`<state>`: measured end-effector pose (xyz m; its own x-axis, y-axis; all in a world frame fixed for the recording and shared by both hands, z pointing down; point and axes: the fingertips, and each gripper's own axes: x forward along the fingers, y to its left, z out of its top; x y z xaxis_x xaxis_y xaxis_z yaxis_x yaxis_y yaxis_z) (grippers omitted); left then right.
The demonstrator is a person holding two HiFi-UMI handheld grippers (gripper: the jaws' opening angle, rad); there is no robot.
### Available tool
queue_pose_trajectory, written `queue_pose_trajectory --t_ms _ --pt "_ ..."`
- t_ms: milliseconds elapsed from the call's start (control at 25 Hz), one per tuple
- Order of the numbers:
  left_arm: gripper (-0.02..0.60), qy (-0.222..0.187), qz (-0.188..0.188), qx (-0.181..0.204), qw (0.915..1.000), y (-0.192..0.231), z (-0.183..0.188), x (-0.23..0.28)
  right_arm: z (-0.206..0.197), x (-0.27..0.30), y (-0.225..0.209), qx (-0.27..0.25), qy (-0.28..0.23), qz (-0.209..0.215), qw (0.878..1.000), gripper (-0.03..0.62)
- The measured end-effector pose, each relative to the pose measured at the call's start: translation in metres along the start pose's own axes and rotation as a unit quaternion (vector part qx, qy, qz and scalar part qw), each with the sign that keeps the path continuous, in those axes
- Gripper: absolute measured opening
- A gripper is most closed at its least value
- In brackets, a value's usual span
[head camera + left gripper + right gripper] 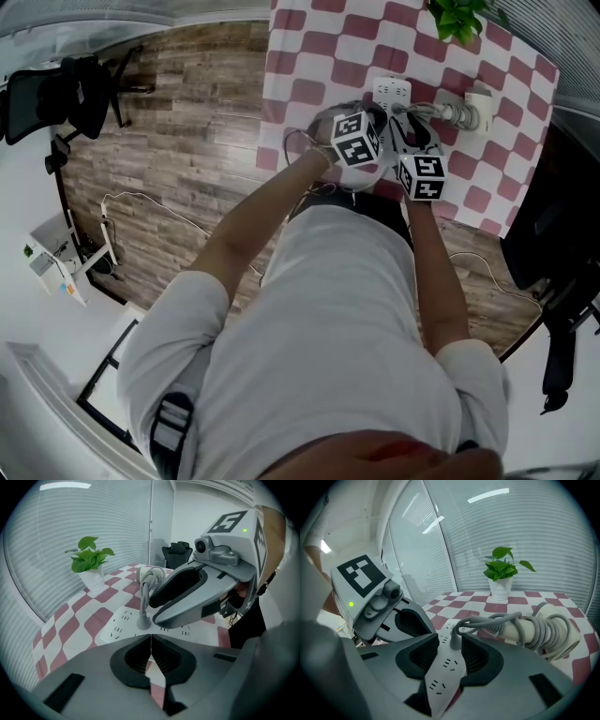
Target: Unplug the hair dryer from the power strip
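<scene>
A white power strip point(443, 667) lies on the red-and-white checked tablecloth point(319, 56). A grey plug point(454, 639) stands in it, and its cord runs to the white hair dryer point(548, 632) lying to the right with cord wound round it. My right gripper point(450, 641) is open, low over the strip, with the plug between its fingertips and no pad pressing on it. My left gripper point(151, 638) is shut on nothing, just short of the strip point(119, 620) and the plug point(142, 620). In the head view both grippers hover close together over the strip point(391, 91).
A potted green plant point(502, 573) in a white pot stands at the table's far edge by the blinds. A black office chair point(66, 94) sits on the wood floor to the left, and cables trail on the floor beside the table.
</scene>
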<state>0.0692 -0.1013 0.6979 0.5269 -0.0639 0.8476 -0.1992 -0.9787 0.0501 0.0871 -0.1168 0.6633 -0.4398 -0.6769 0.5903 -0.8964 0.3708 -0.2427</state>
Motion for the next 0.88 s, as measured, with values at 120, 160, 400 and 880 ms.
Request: queue_pose_trajectory --t_ms 120,160,400,880 --pt "0.031 0.009 0.0 0.006 0.9999 0.001 -0.002 0.004 -0.004 0.006 -0.003 0.009 0.001 -0.006 1.0 0.153" --pt "0.031 0.012 0.0 0.009 0.9999 0.0 -0.003 0.005 -0.004 0.008 -0.004 0.012 -0.001 -0.009 1.0 0.155" --pt "0.031 0.015 -0.003 0.008 0.9999 0.001 -0.004 0.007 -0.002 0.013 -0.008 0.001 -0.012 -0.031 0.999 0.155" --pt "0.031 0.027 -0.006 0.033 0.9991 -0.001 -0.004 0.007 -0.001 0.015 -0.011 -0.013 -0.022 -0.068 0.997 0.15"
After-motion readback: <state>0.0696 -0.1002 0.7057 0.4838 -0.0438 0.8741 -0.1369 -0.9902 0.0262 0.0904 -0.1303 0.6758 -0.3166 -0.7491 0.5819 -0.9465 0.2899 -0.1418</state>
